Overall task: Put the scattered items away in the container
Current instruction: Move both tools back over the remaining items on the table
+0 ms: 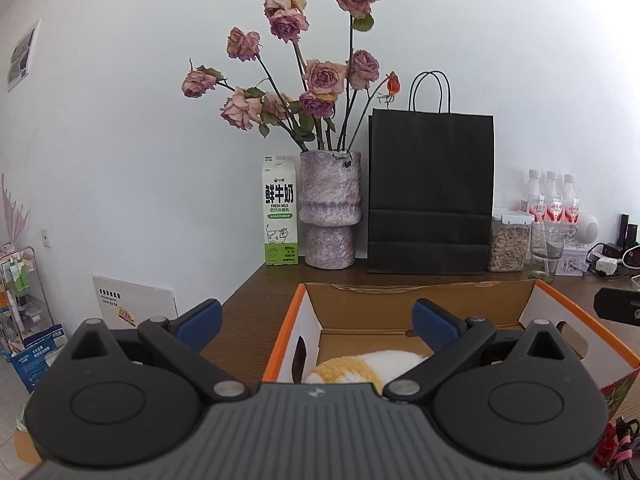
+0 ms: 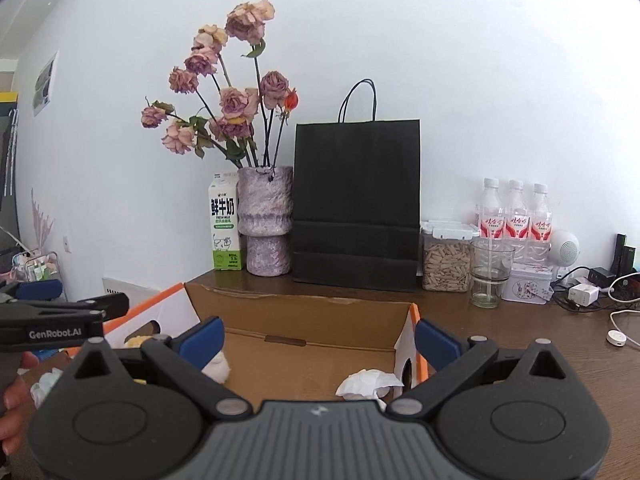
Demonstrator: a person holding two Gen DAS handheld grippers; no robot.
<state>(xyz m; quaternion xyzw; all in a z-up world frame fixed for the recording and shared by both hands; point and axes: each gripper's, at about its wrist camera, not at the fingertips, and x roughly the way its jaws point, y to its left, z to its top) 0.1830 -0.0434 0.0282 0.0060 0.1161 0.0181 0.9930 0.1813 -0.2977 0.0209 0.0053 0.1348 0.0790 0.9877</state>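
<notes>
The left gripper (image 1: 316, 322) hangs over the near left part of the cardboard box (image 1: 420, 300), its blue-padded fingers (image 1: 200, 318) spread wide with nothing between them; the right gripper (image 2: 318, 340) hangs over the same box further right, its fingers (image 2: 434, 340) likewise parted and empty.

Below and between the left fingers, on the box floor, lies a plush toy (image 1: 372, 364), white with a yellow knitted band; part of it is hidden under the gripper body, so its whole shape cannot be told. Below the right fingers, toward the right one and close to the box's end wall, lies a crumpled white tissue (image 2: 368, 386), also already inside. To the left of the left finger of the right gripper, outside the box wall, some pale crumpled thing (image 2: 44, 384) shows low on the table (image 2: 540, 336); it is too blurred and too hidden to name.

By my judgement the plush is light, soft and yielding; it would squash before it slips, so a pinch across its fat middle or the knitted band should hold. The tissue looks nearly weightless and limp; a shallow nip on a raised fold would do, though it may cling to a pad on release. The box wall seems thin and easily nudged, so the fingers should come in from above rather than brush it.
</notes>
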